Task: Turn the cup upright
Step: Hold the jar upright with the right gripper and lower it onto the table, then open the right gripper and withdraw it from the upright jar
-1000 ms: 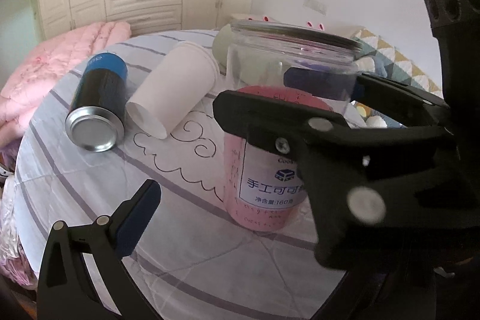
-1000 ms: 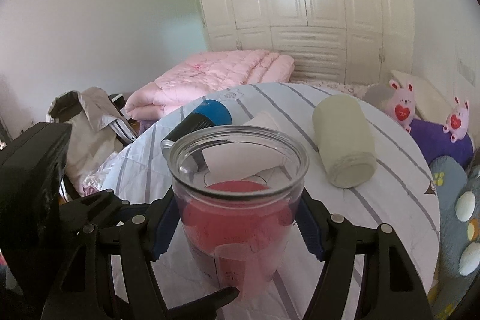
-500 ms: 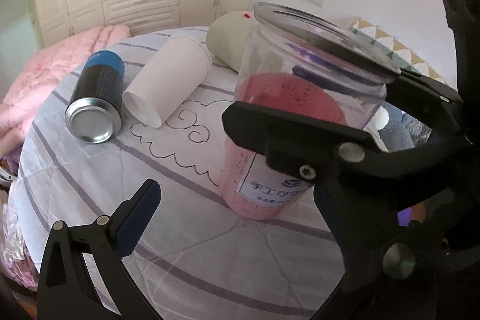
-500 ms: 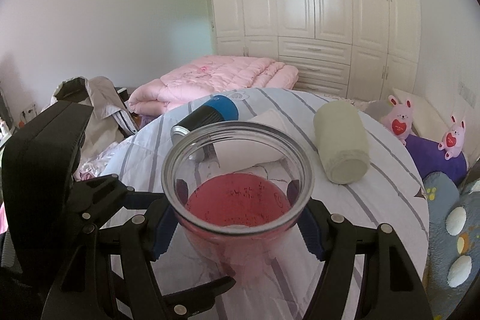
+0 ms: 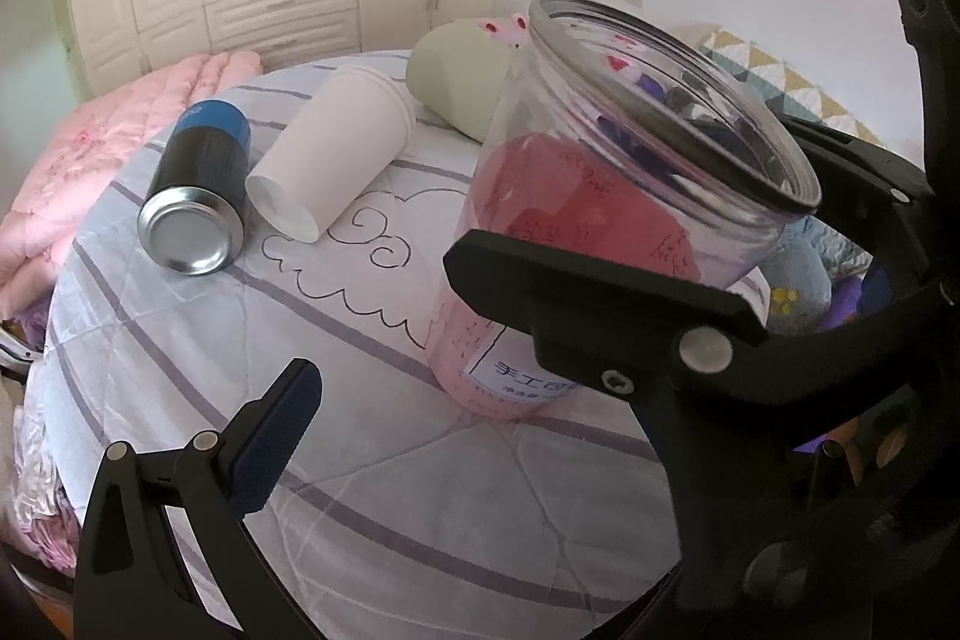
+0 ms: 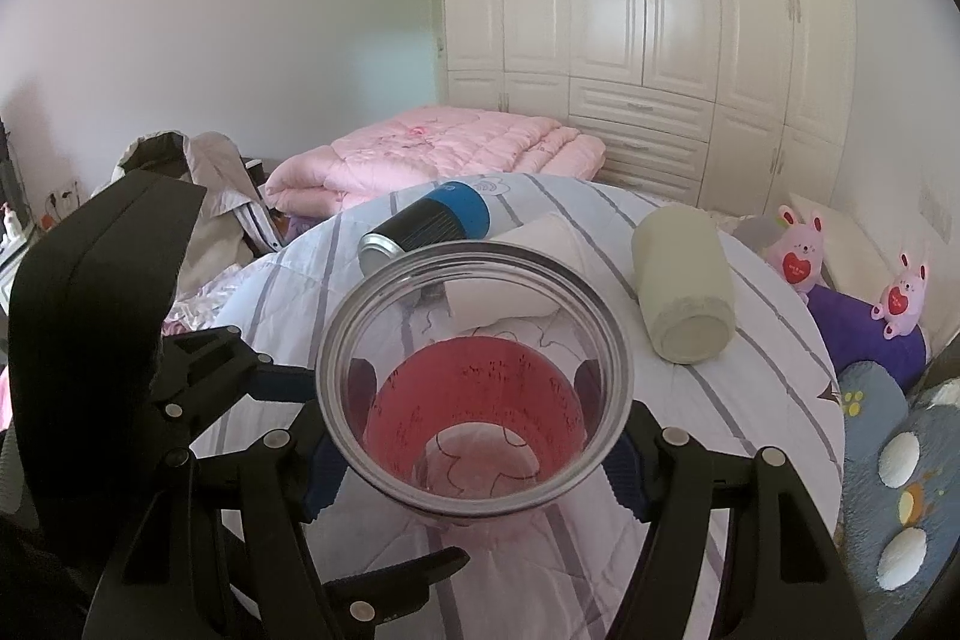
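Note:
A clear plastic jar (image 5: 606, 196) with a pink label stands mouth up and tilted, its base near the tablecloth. My right gripper (image 6: 474, 448) is shut on the jar (image 6: 474, 394), one blue pad on each side. My left gripper (image 5: 480, 340) is open and empty, just left of the jar; its lower finger (image 5: 270, 430) shows at the bottom left. A white paper cup (image 5: 336, 154) lies on its side behind. A pale green cup (image 6: 684, 304) also lies on its side.
A black and blue can (image 5: 198, 196) lies on its side left of the paper cup. The round table (image 5: 180, 340) has a striped quilted cloth. A pink duvet (image 6: 438, 154) and wardrobes lie beyond. Plush toys (image 6: 798, 262) sit to the right.
The right gripper has tilted the jar and lifted its mouth toward the right wrist camera. The left gripper has stayed open beside it.

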Demonstrator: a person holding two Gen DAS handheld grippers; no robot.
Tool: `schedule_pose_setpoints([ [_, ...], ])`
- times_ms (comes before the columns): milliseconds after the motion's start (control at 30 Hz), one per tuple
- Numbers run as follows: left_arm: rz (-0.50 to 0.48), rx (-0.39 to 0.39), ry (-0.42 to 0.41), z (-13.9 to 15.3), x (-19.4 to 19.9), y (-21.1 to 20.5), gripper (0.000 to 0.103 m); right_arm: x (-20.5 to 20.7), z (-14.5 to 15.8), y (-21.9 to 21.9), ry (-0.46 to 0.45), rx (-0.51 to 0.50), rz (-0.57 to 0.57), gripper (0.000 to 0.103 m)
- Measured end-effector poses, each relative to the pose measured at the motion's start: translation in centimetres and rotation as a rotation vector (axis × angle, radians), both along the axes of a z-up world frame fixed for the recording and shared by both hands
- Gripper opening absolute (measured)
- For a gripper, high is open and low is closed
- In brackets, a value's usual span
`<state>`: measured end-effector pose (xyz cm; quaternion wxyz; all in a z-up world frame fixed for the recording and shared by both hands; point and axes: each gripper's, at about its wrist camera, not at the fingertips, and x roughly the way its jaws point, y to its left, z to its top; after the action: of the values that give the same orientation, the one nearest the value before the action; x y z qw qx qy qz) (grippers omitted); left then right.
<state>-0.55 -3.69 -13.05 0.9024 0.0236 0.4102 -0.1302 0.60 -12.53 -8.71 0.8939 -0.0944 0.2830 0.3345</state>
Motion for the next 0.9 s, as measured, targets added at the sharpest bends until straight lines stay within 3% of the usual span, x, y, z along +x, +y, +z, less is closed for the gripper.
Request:
schedule_pose_setpoints([
  [300, 0.002, 0.005, -0.002, 0.0, -0.8, 0.1, 0.103, -1.2, 0.3, 1.2, -0.043, -0.059, 0.033, 0.072],
  [367, 0.001, -0.004, -0.005, 0.2, -0.9, 0.3, 0.103, -1.3, 0.5, 1.3, -0.039, -0.050, 0.033, 0.080],
  [900, -0.033, -0.040, -0.009, 1.2, -2.3, 0.1, 0.103, -2.0, 2.3, 0.2, -0.016, 0.000, 0.005, 0.081],
])
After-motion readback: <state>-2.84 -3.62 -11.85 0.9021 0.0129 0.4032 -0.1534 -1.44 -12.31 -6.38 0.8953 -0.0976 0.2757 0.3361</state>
